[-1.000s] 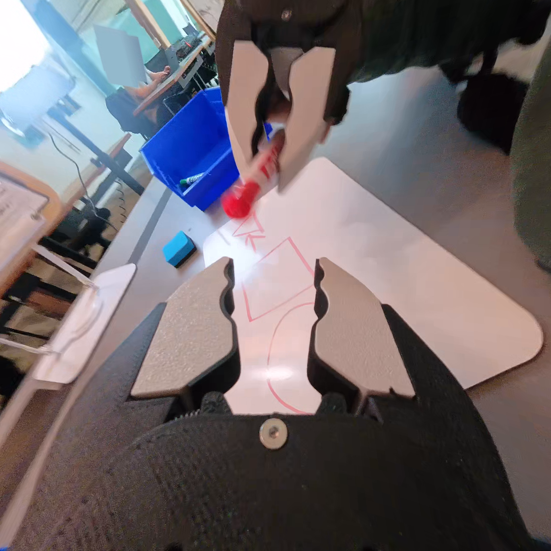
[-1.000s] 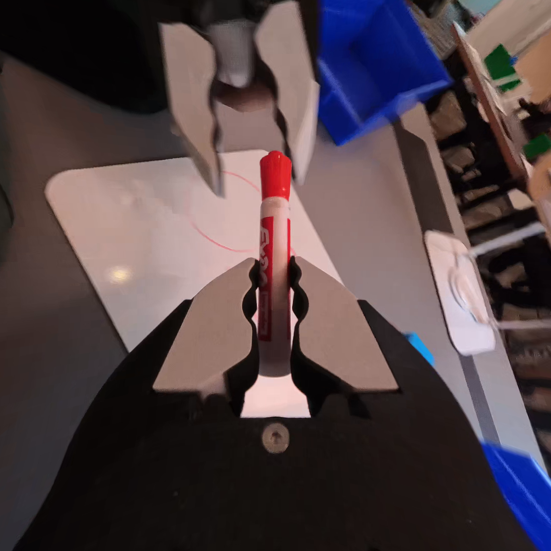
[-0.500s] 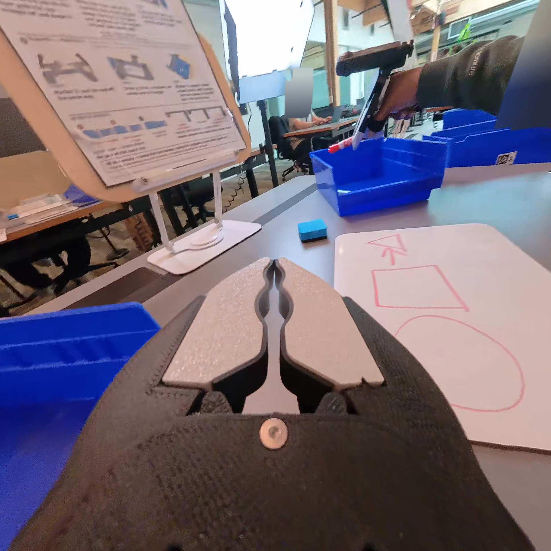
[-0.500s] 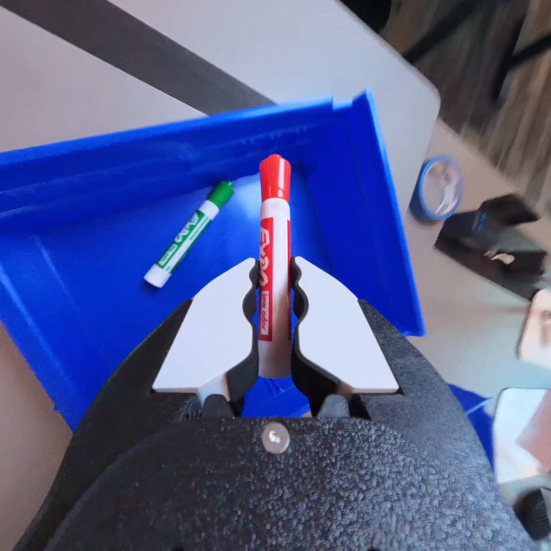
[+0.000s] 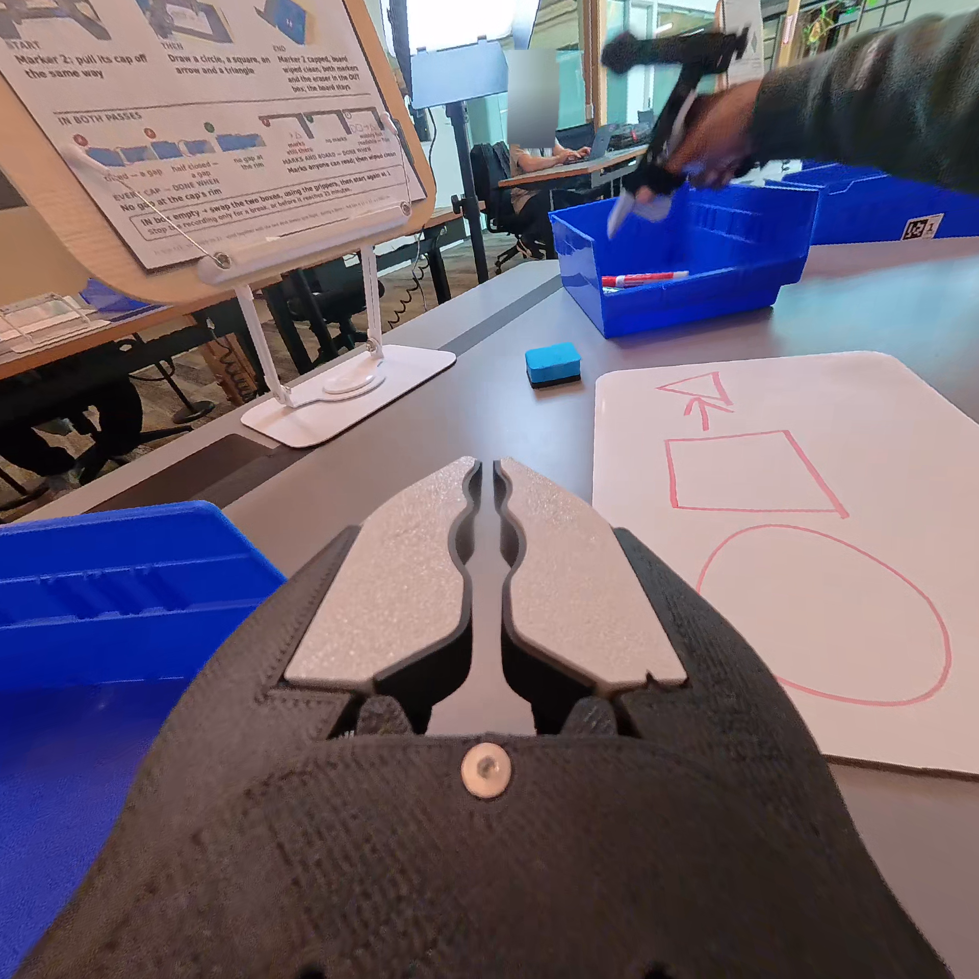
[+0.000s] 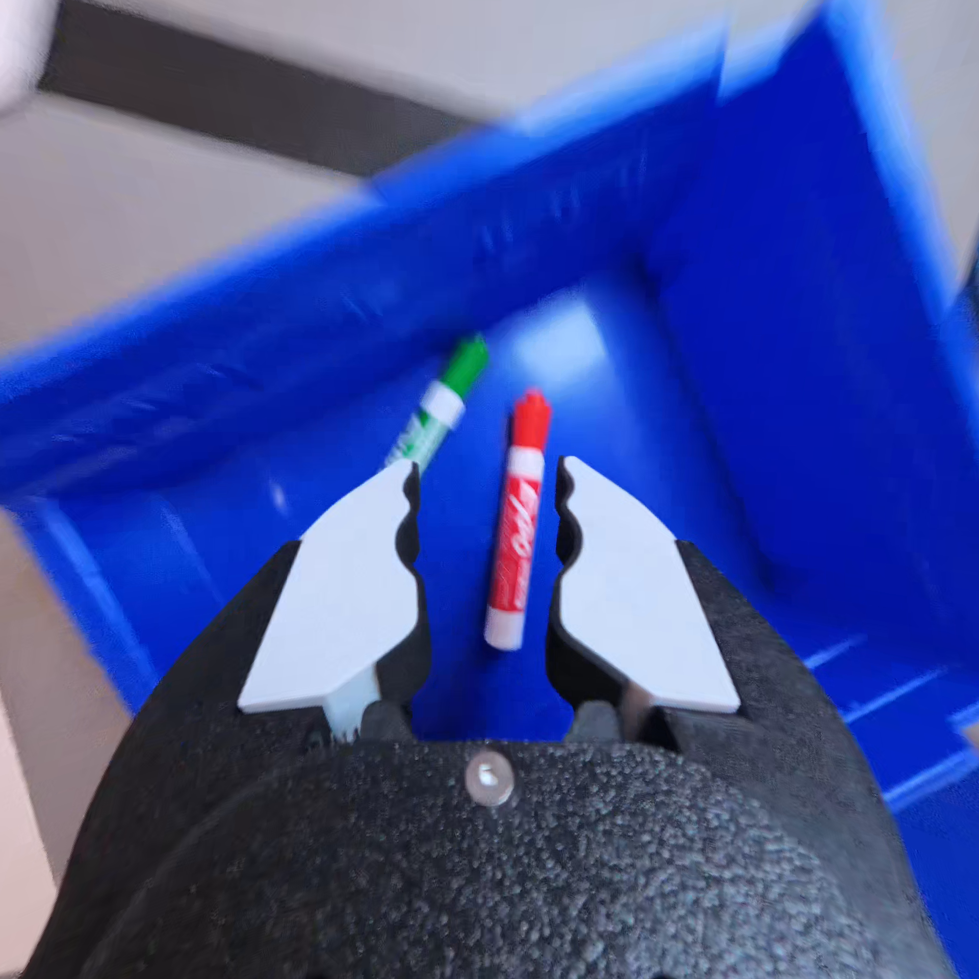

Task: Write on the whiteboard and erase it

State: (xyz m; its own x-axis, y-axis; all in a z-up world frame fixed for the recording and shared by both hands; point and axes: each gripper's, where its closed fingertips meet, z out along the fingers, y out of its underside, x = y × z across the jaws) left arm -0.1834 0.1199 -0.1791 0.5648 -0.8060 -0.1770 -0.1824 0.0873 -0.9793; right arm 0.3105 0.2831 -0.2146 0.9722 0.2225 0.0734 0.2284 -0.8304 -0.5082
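red marker (image 6: 516, 522), green marker (image 6: 442, 405), blue bin (image 6: 794, 371)

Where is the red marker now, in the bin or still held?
In the bin. The capped red marker lies on the blue bin floor beside the green marker; the right tool is open above it.

Open office: desks (image 5: 572, 167); seated person (image 5: 535, 153) (laptop); chairs (image 5: 490, 180)

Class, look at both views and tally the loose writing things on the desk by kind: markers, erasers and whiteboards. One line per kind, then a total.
Markers: 2, a red marker and a green marker, both in the blue bin
Erasers: 1, the eraser
Whiteboards: 1, the whiteboard
Total: 4
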